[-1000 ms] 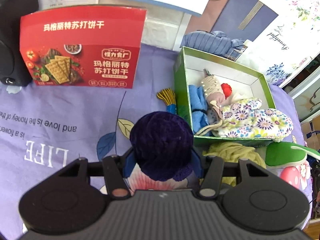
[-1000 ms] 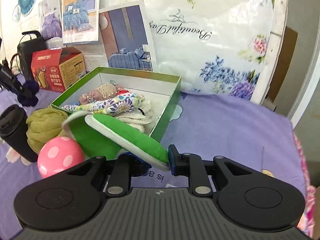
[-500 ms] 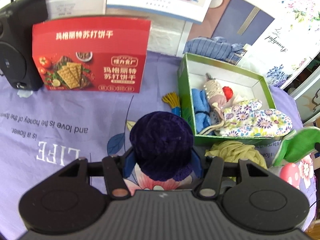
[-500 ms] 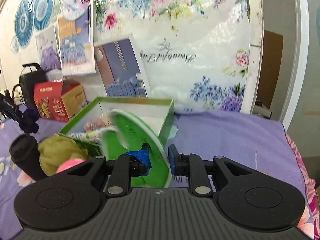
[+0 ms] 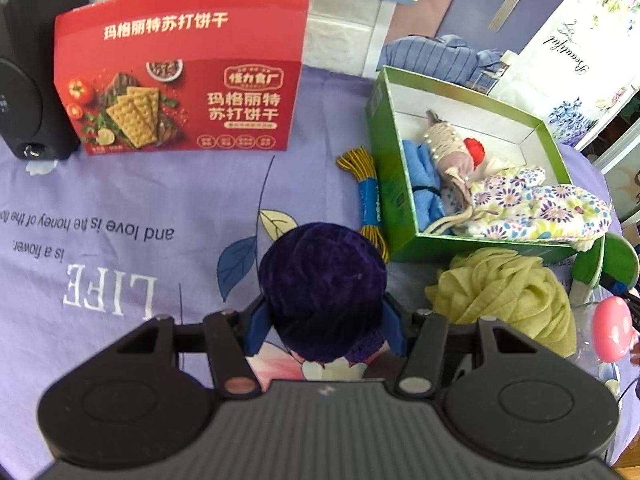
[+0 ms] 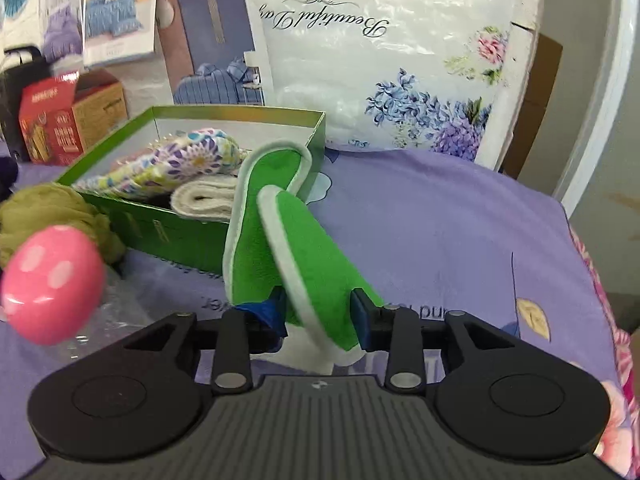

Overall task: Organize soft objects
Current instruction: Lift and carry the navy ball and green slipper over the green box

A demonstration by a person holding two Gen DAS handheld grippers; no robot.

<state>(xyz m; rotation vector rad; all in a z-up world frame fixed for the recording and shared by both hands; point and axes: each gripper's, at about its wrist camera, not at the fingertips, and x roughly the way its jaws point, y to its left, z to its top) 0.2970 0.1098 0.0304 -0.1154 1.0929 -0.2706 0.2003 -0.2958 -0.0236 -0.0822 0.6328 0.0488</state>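
The green slipper [image 6: 280, 248] is light, thick and floppy — it folds on itself and gives under any pinch. It leans with its top against the near corner of the green box [image 6: 176, 236], heel end down between the pads of the right claw [image 6: 318, 314]. Those jaws are opening, and a gap shows at the pad on the 3 o'clock side, so I judge the hold gone. The firmer piped rim would be the best place to take it again.

The left claw [image 5: 324, 330] stands half spread, clamped on a purple velvet ball [image 5: 322, 288] — plush, squashy, unlikely to slip. The box lies at its 1 o'clock on the purple sheet [image 5: 120, 200], already holding a floral mitt [image 5: 536, 210].
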